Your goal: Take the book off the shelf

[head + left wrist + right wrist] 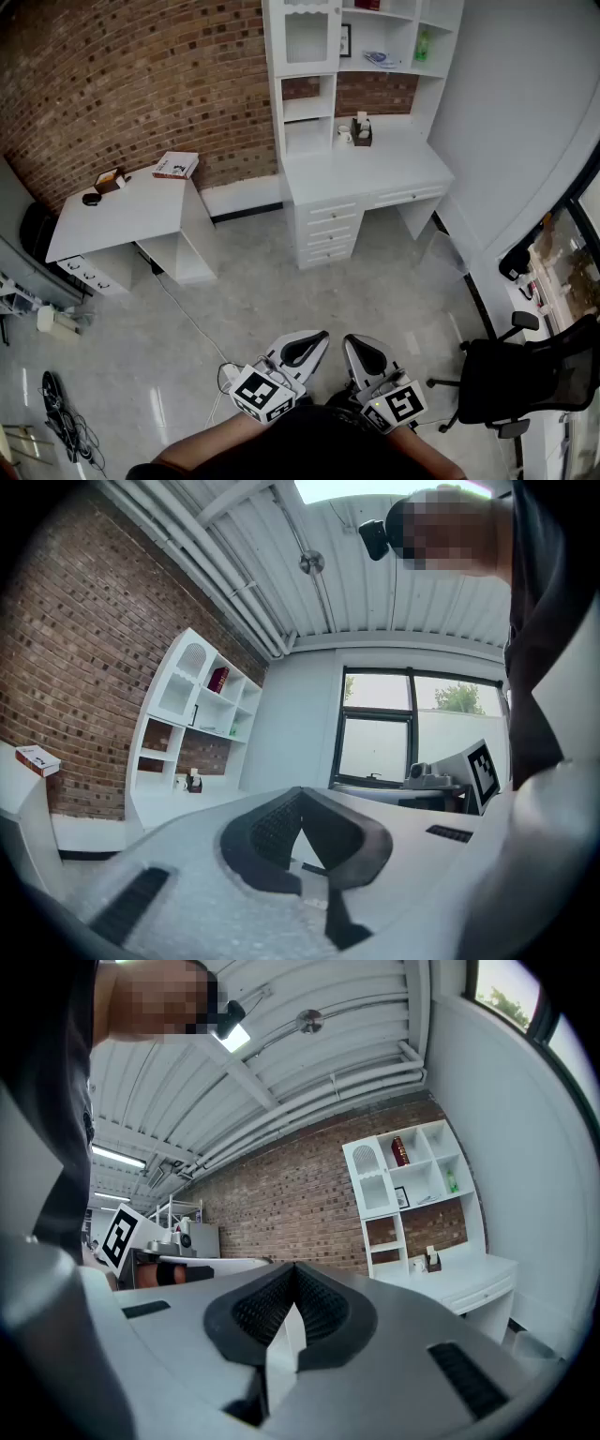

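- Left gripper (305,349) and right gripper (364,354), both white plastic with black ribbed pads, are held low near the person's body. Jaws of both are together with nothing between them.
- The dark red, hard-looking book (400,1150) stands roughly upright, long axis vertical, in a top-row compartment of the white open shelf unit (321,66).
- Key relation: the book is well apart from both grippers, ahead across the glossy grey floor (281,300) and high up. It lines up closer to the right gripper, so the right likely reaches.
- The shelf unit sits on a white desk with drawers (361,173) against the rough red-brick wall (141,84).
- A flat red-and-white item (175,165) lies on the low white table (122,216) to the left. Book or box, can't tell.
- Likely next: walk in, open the jaws, pinch the spine.
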`<state>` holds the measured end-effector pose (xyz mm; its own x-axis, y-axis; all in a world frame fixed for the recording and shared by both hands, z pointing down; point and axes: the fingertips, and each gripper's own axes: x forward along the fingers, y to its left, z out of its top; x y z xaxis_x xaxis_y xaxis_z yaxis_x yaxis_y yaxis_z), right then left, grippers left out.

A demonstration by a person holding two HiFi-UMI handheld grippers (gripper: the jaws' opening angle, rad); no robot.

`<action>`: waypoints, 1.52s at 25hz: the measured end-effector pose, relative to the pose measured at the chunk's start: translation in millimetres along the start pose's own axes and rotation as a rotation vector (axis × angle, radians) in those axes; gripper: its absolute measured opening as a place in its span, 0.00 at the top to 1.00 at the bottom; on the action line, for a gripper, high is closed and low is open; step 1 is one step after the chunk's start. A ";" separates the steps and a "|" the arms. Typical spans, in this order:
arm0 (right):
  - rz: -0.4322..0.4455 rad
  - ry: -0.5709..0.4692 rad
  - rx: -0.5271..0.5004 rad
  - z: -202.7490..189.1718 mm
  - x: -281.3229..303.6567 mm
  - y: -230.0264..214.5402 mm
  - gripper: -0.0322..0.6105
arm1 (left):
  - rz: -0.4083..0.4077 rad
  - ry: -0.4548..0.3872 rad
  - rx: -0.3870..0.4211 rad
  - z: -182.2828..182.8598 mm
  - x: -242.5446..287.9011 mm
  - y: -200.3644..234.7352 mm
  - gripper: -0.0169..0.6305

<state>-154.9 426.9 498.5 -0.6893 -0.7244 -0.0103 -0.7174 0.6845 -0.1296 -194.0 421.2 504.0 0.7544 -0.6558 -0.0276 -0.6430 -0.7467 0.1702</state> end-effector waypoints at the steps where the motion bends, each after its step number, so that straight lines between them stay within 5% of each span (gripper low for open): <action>1: 0.003 -0.011 0.001 3.3 1.1 -2.8 0.93 | 0.002 -0.001 -0.004 -0.4 3.5 1.7 0.96; 12: 0.001 -0.053 0.028 17.7 4.7 -76.5 0.92 | -0.020 0.002 -0.017 -3.8 80.9 13.9 0.96; 26: 0.015 -0.046 0.035 37.5 -25.8 -254.4 0.92 | -0.016 -0.001 0.005 -11.2 264.4 -3.2 0.96; 32: 0.021 -0.036 0.051 34.5 -29.5 -299.5 0.92 | 0.033 -0.005 0.000 -11.7 298.1 10.8 0.96; 38: -0.008 -0.046 0.051 37.5 -15.2 -329.8 0.92 | -0.004 0.001 0.003 -11.8 328.5 21.9 0.96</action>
<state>96.0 209.1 504.2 -0.6777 -0.7333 -0.0545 -0.7157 0.6748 -0.1797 41.3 190.7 510.3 0.7571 -0.6527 -0.0273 -0.6403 -0.7498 0.1668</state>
